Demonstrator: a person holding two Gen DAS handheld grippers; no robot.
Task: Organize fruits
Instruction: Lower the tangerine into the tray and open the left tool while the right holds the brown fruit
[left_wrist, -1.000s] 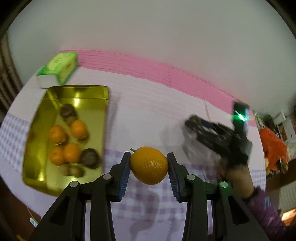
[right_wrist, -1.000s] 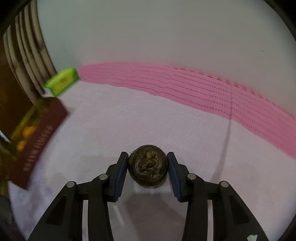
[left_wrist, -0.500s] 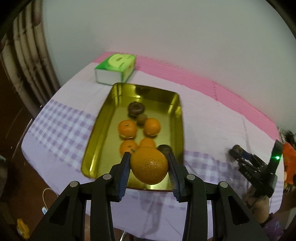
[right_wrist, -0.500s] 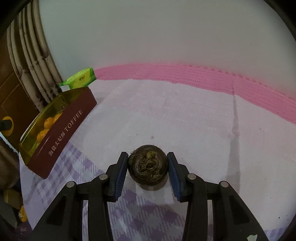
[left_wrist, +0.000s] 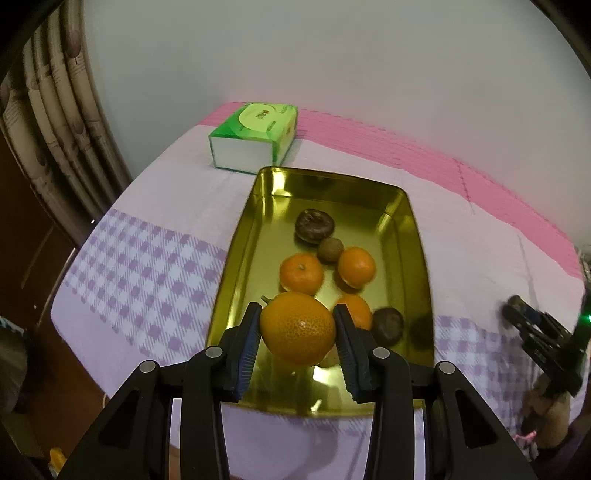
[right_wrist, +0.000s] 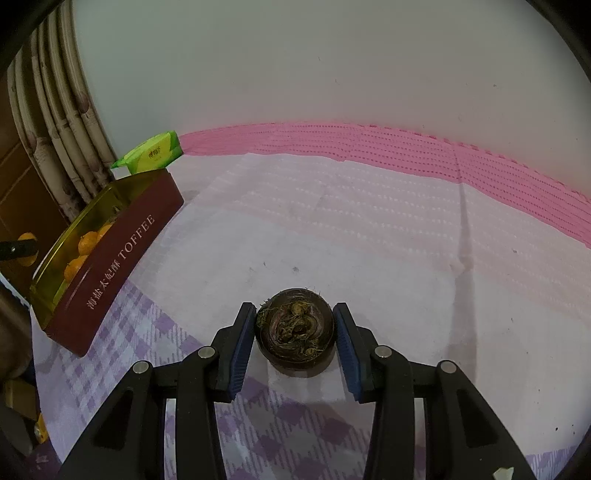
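Purple-checked and pink cloth covers the surface (left_wrist: 155, 206) below a pale wall. Left tool (left_wrist: 297, 334) clamped on a large round orange (left_wrist: 297, 328), held above the near end of the gold metal tin tray (left_wrist: 240, 254), which holds smaller oranges and dark fruits. Right tool (right_wrist: 295, 334), well right of the tray, clamped on a dark brown round fruit (right_wrist: 295, 330).

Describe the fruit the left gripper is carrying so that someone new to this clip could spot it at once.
Find the gold tin on the checked tablecloth, in front of the green tissue box. Above its near end, the left gripper clamps an orange between blue pads. It is the only fruit held off the tin floor, and looks bigger than the oranges lying inside.
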